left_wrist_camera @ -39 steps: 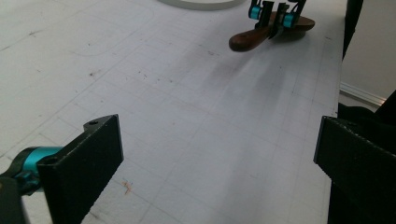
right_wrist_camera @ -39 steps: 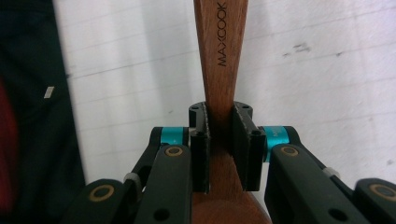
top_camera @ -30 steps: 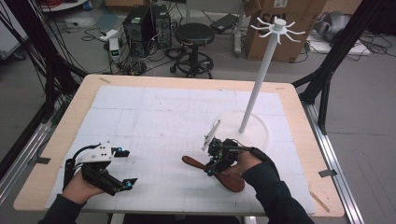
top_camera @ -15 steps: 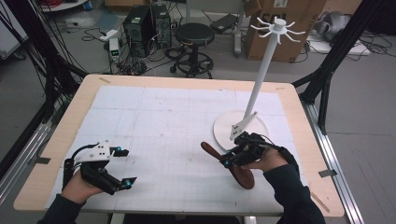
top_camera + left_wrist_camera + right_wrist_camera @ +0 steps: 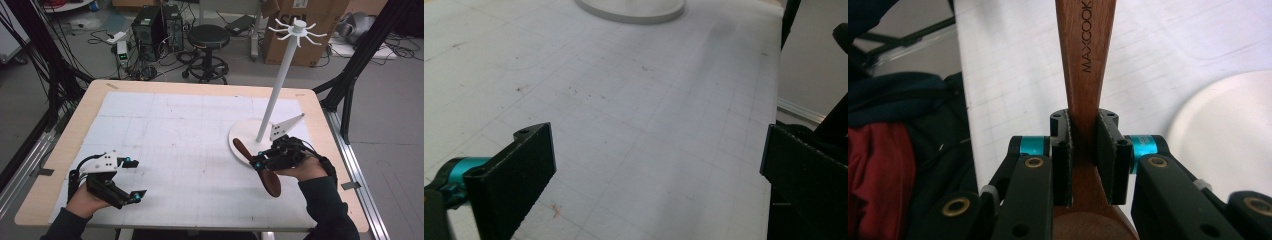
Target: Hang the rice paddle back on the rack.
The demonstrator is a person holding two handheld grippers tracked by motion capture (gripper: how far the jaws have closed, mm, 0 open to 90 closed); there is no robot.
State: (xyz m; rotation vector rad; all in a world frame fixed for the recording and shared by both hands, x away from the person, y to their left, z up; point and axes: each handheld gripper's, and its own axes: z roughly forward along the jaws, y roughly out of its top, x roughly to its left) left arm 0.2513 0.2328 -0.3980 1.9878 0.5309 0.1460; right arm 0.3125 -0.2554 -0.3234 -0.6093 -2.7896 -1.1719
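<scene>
A dark wooden spoon (image 5: pixel 270 181) is held a little above the table at the front right, its handle end over the edge of the white stand's round base (image 5: pixel 239 136). My right gripper (image 5: pixel 259 164) is shut on the spoon's handle. In the right gripper view both pads press the handle (image 5: pixel 1087 60), which is marked MAXCOOK, between my right gripper's (image 5: pixel 1084 145) tips. The tall white stand (image 5: pixel 277 80) has hooks at its top. My left gripper (image 5: pixel 135 179) rests at the front left, open and holding nothing; its jaws stand wide apart in the left gripper view (image 5: pixel 656 165).
A white gridded mat (image 5: pixel 175 135) covers the wooden table. The stand's base (image 5: pixel 634 12) lies far ahead of the left gripper. Behind the table are a black stool (image 5: pixel 208 37), computer cases, cables and a cardboard box (image 5: pixel 300 30).
My right gripper has carried the spoon to the right, nearer the stand's base, and turned it. The left gripper has stayed in place and open.
</scene>
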